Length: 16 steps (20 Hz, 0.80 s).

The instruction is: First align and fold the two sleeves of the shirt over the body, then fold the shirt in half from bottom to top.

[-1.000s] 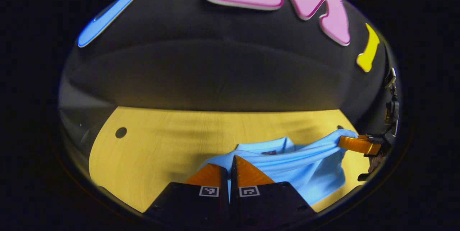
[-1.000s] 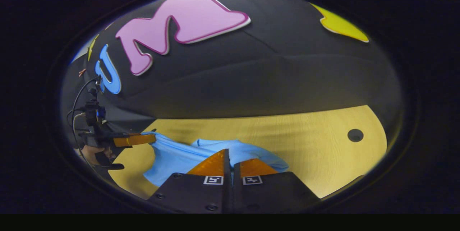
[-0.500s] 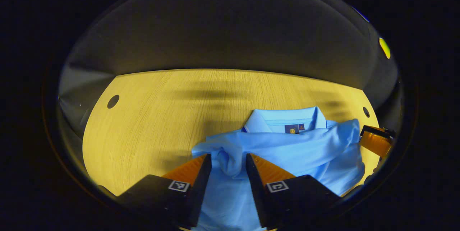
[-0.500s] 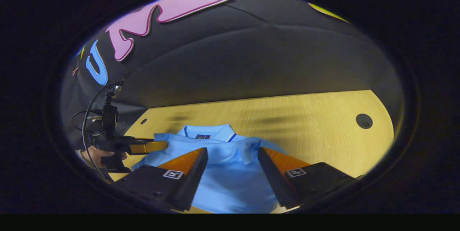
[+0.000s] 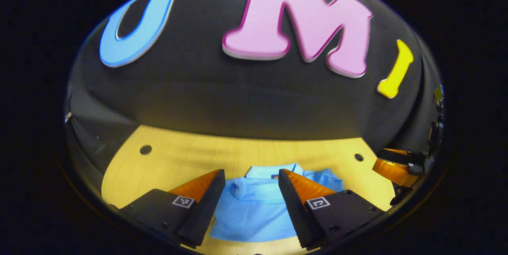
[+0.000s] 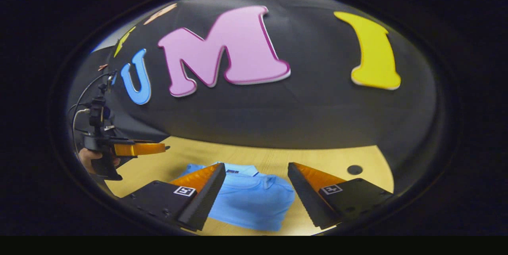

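Note:
A light blue polo shirt (image 5: pixel 254 211) lies folded in a compact bundle on the wooden table (image 5: pixel 178 160), collar toward the far wall. My left gripper (image 5: pixel 251 175) hovers above it, open, with nothing between its fingers. In the right gripper view the shirt (image 6: pixel 250 201) lies below my right gripper (image 6: pixel 256 169), which is open and holds nothing. The right gripper's fingers (image 5: pixel 391 166) show at the right edge of the left gripper view. The left gripper (image 6: pixel 139 148), held by a hand (image 6: pixel 85 158), shows at the left of the right gripper view, clear of the cloth.
The table has round holes near its far corners (image 5: pixel 145 149) (image 5: pixel 358 157) (image 6: pixel 354 169). The black cloth wall (image 5: pixel 246 104) rises right behind the table's far edge. Bare wood surrounds the shirt on the left and right.
Both grippers went from shut on the shirt's hem to open, dropping it near the collar. They have since lifted up and back, so the shirt looks smaller and lower in both views.

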{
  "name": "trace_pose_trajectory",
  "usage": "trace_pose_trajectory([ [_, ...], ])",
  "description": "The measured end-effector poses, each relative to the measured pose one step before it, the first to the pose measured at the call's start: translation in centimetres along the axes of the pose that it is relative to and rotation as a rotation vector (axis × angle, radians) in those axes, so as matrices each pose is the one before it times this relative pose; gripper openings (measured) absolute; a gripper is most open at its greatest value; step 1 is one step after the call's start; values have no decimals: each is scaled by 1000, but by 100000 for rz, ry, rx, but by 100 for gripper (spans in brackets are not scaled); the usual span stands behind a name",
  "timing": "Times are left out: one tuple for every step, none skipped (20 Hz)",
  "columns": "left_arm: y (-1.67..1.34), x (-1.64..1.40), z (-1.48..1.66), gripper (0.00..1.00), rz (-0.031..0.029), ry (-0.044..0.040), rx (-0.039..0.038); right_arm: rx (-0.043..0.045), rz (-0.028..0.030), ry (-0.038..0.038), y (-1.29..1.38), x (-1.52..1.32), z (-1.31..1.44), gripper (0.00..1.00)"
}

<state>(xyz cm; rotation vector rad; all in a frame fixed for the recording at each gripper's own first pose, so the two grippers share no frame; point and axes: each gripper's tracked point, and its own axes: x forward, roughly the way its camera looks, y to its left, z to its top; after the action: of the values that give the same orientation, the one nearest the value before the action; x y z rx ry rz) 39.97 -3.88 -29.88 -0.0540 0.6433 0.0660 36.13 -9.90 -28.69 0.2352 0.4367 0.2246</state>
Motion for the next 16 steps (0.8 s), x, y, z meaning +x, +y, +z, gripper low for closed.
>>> trace_pose_trajectory([
  [-635, -3117, 1538, 87, -1358, -5149, 762, -1992, -1490, -3198, 559, -2077, 1573, 98],
  [-516, -2544, 958, 87, -803, -3962, 511, -1609, -1324, -3498, 600, -2144, 1583, 98],
  [-522, -3277, 1360, 87, -776, -4688, 573, -1684, -1147, -4011, 963, -2451, 1760, 98],
  [-188, -2988, 986, 87, -397, -3819, 573, -1850, -1392, -3418, 745, -2064, 1368, 98],
  [-368, -3075, 889, 87, -292, -3472, 488, -1695, -1289, -3281, 675, -2132, 1196, 98],
  [-210, -2794, 470, 87, -128, -3211, 659, -1918, -1117, -2981, 1044, -2612, 1233, 98],
  [-229, -2877, 528, 88, 388, -2351, 927, -1565, -310, -2443, 1039, -2532, 1189, 98],
  [-84, -2978, 283, 88, 502, -2381, 1202, -1286, 133, -2085, 1106, -2280, 1081, 97],
  [-289, -3055, 334, 88, 516, -1690, 965, -1055, 50, -2127, 1096, -2421, 1075, 97],
  [-163, -2979, 71, 89, 928, -2132, 514, -670, 8, -1604, 1045, -2233, 829, 98],
  [49, -2931, 141, 90, 1802, -2156, 705, -585, -332, -1685, 1117, -2329, 719, 98],
  [399, -2484, -286, 94, 1909, -2022, 1330, -752, -192, -1483, 711, -2022, 442, 98],
  [389, -2549, -380, 96, 2261, -364, 474, -837, -948, -4, 788, -2163, 199, 97],
  [29, -2686, -399, 97, 1238, -471, -694, -1428, -2213, -22, 501, -2099, 277, 96],
  [-239, -2269, 88, 97, -10, -1395, -866, -785, -2905, 677, 305, -2002, 13, 96],
  [-36, -2170, -52, 97, 468, -1551, -375, -411, -489, 270, 660, -2105, 71, 96],
])
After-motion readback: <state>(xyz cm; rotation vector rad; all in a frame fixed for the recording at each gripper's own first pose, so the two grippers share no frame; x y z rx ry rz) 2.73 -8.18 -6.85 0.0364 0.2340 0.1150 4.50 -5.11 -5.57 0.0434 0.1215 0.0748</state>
